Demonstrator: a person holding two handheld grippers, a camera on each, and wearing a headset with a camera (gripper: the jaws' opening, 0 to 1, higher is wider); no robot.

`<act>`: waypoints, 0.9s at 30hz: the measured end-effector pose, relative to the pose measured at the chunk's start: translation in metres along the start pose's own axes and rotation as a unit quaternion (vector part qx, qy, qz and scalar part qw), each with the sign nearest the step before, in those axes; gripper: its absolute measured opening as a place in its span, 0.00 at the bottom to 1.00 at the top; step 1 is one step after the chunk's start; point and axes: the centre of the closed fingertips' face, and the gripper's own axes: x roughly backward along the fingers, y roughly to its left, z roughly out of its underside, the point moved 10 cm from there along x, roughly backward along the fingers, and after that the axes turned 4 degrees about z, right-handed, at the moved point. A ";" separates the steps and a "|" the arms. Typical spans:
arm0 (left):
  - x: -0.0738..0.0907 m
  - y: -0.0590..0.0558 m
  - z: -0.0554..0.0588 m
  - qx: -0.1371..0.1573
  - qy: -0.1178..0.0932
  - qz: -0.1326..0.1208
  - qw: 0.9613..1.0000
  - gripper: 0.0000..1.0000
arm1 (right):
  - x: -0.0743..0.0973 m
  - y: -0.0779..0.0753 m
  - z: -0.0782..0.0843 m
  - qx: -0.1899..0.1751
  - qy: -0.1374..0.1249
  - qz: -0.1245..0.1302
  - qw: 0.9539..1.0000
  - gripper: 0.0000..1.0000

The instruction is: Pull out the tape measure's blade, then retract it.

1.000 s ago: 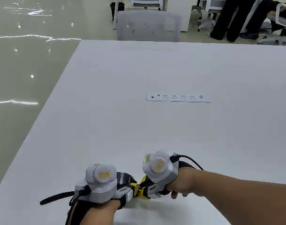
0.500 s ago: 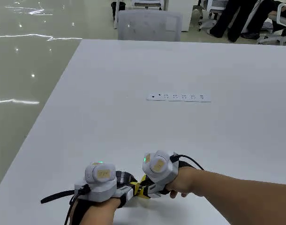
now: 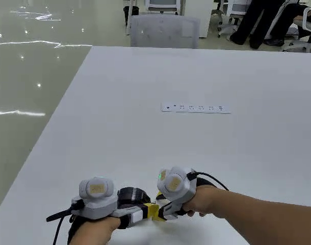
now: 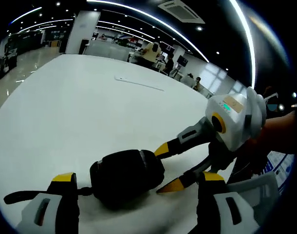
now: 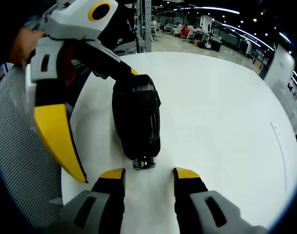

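The black tape measure [image 3: 132, 196] lay on the white tabletop [image 3: 145, 127] close to its near edge, at about 6 o'clock in the head view, between the person's two hands.

In the left gripper view, the left tool [image 4: 138, 177] was released, with its yellow-tipped jaws spread wide. One stood at 9 o'clock of the case and the other at 3 o'clock, and the case sat in the gap between them. The 9 o'clock tip stood just beside the case. I could not tell whether either tip touched it. A black strap [image 4: 22, 196] trailed from the case toward 9 o'clock.

In the right gripper view, the right tool [image 5: 149, 173] was also released, its jaws parted. The small metal blade hook [image 5: 144, 163] at the case's near end sat just ahead of the gap between the yellow tips, at 12 o'clock from them. The tips stood to either side of it without pinching it. No length of blade showed outside the case.

In the head view a dark cable [image 3: 211, 176] curved from the right tool back over the wrist. A white power strip [image 3: 195, 107] lay well apart from the tools, at 12 o'clock from them near the middle of the tabletop. A grey chair [image 3: 163, 30] stood beyond the far edge.
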 end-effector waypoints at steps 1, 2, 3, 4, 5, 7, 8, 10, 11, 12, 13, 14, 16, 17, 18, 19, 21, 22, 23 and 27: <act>0.002 0.002 0.001 -0.016 0.002 0.001 1.000 1.00 | 0.003 -0.001 0.003 -0.006 -0.001 0.002 1.000 0.45; 0.005 0.002 0.001 -0.023 -0.001 0.000 1.000 1.00 | 0.006 -0.001 0.005 -0.016 -0.003 0.001 1.000 0.46; 0.007 0.003 0.000 -0.027 0.000 -0.003 1.000 1.00 | 0.007 0.001 0.008 -0.037 -0.003 -0.004 0.999 0.46; 0.009 0.004 -0.001 -0.034 0.000 -0.001 0.999 1.00 | 0.008 0.001 0.010 -0.056 -0.014 -0.011 0.998 0.45; 0.010 0.006 -0.002 -0.041 -0.003 -0.004 0.999 1.00 | 0.010 0.001 0.011 -0.058 -0.030 -0.008 0.998 0.46; 0.017 0.008 -0.008 -0.066 -0.025 -0.009 0.997 1.00 | 0.017 0.002 0.013 -0.079 -0.049 -0.007 0.996 0.51; 0.020 0.008 -0.009 -0.070 -0.034 -0.008 0.997 1.00 | 0.021 0.001 0.013 -0.082 -0.054 -0.002 0.995 0.54; 0.027 0.008 -0.011 -0.083 -0.036 -0.011 0.996 1.00 | 0.031 -0.002 0.012 -0.097 -0.076 0.011 0.992 0.58; 0.028 0.010 -0.011 -0.092 -0.041 -0.007 0.995 1.00 | 0.036 -0.003 0.013 -0.105 -0.081 0.012 0.991 0.60; 0.032 0.009 -0.013 -0.100 -0.053 0.003 0.994 1.00 | 0.042 -0.003 0.014 -0.116 -0.087 0.017 0.989 0.63; 0.034 0.009 -0.015 -0.101 -0.056 0.011 0.993 1.00 | 0.046 -0.005 0.015 -0.114 -0.090 0.024 0.989 0.66; 0.037 0.008 -0.018 -0.113 -0.066 0.018 0.991 1.00 | 0.052 -0.006 0.019 -0.118 -0.090 0.032 0.988 0.68; 0.040 0.007 -0.020 -0.125 -0.064 0.025 0.990 1.00 | 0.060 -0.006 0.024 -0.128 -0.095 0.035 0.987 0.73; 0.040 0.008 -0.020 -0.125 -0.057 0.024 0.990 1.00 | 0.062 -0.006 0.025 -0.128 -0.097 0.037 0.986 0.75; 0.042 0.008 -0.021 -0.130 -0.053 0.025 0.990 1.00 | 0.067 -0.006 0.029 -0.123 -0.094 0.043 0.987 0.78; 0.043 0.008 -0.023 -0.134 -0.055 0.026 0.989 1.00 | 0.074 -0.006 0.033 -0.121 -0.092 0.052 0.987 0.80; 0.044 0.013 -0.023 -0.138 -0.041 0.013 0.990 1.00 | 0.084 -0.006 0.039 -0.120 -0.102 0.063 0.986 0.83; 0.046 0.014 -0.024 -0.137 -0.045 0.017 0.989 1.00 | 0.091 -0.005 0.044 -0.120 -0.108 0.068 0.985 0.85; 0.047 0.014 -0.026 -0.135 -0.053 0.020 0.989 1.00 | 0.096 -0.004 0.048 -0.122 -0.112 0.072 0.984 0.87; 0.055 0.015 -0.029 -0.132 -0.068 0.021 0.989 1.00 | 0.117 0.000 0.071 -0.139 -0.135 0.086 0.977 0.90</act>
